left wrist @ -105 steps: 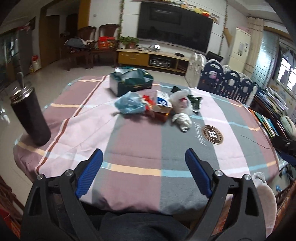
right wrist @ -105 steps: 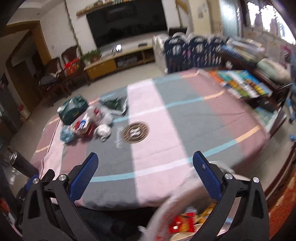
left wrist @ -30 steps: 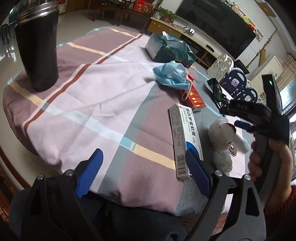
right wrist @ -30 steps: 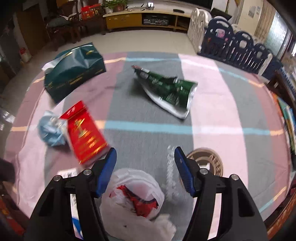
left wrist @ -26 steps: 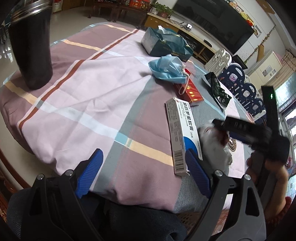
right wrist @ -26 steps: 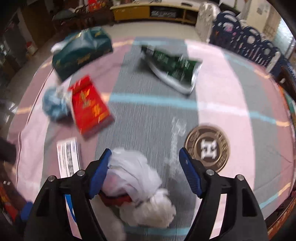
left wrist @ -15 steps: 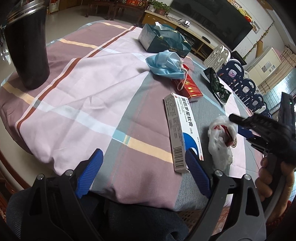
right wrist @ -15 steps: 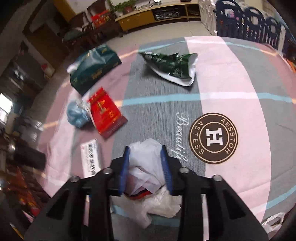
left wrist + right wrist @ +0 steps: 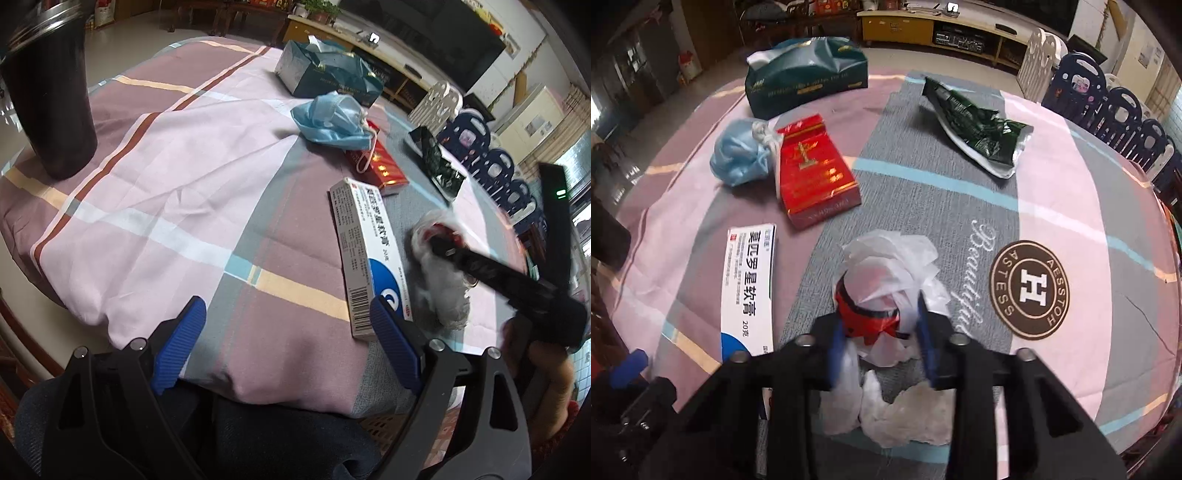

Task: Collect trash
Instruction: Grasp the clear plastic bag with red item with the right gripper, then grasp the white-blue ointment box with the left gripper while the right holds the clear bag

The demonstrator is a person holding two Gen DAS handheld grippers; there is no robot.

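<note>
A crumpled white plastic bag (image 9: 890,266) with red wrapping inside lies on the checked tablecloth (image 9: 1071,206). My right gripper (image 9: 881,323) has its jaws closing, and both blue pads press into the bag's sides. In the left wrist view the same bag (image 9: 439,288) sits under the right gripper (image 9: 437,242), held by a person's hand. My left gripper (image 9: 286,317) hovers open over the table's near edge with nothing between its fingers. Other trash: a white ointment box (image 9: 748,291), a red pack (image 9: 812,170), a blue face mask (image 9: 738,155), a green snack wrapper (image 9: 979,125).
A teal tissue pack (image 9: 809,81) lies at the table's far side. A tall black tumbler (image 9: 51,92) stands at the left edge. Blue and white playpen panels (image 9: 1108,96) and a TV cabinet (image 9: 916,26) stand beyond the table.
The right gripper's jaws went from wide apart over the white bag to closed against its sides. The left gripper stayed open and nearly still.
</note>
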